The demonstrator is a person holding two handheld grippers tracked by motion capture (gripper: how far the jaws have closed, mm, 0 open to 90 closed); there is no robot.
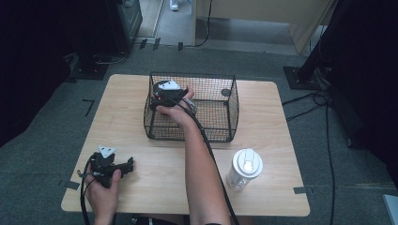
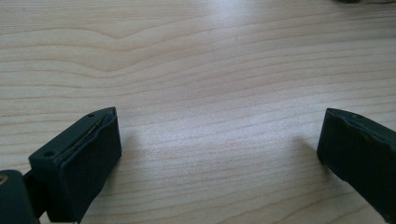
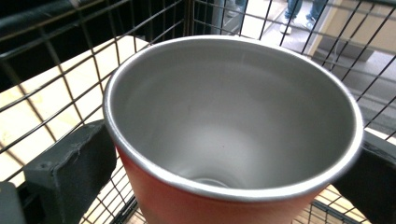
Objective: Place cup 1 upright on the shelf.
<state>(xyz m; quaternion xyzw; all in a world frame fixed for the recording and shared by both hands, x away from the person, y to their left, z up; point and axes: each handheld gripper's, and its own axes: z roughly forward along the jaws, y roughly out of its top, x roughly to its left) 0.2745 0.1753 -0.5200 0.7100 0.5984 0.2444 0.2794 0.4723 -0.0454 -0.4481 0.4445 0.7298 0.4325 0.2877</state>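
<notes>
High view, left to right: the left gripper rests on the pale wooden counter, its fingers spread wide with nothing between them. The right gripper reaches into the black wire mesh basket, where the orange steel-lined cup stands upright between its wide-open fingers, apparently just released. A clear white-lidded bottle stands right.

The left gripper rests low by the person's side, its 2 jaws spread wide apart. The right forearm stretches forward, wrist bent down, and the right gripper has its jaws wide.
</notes>
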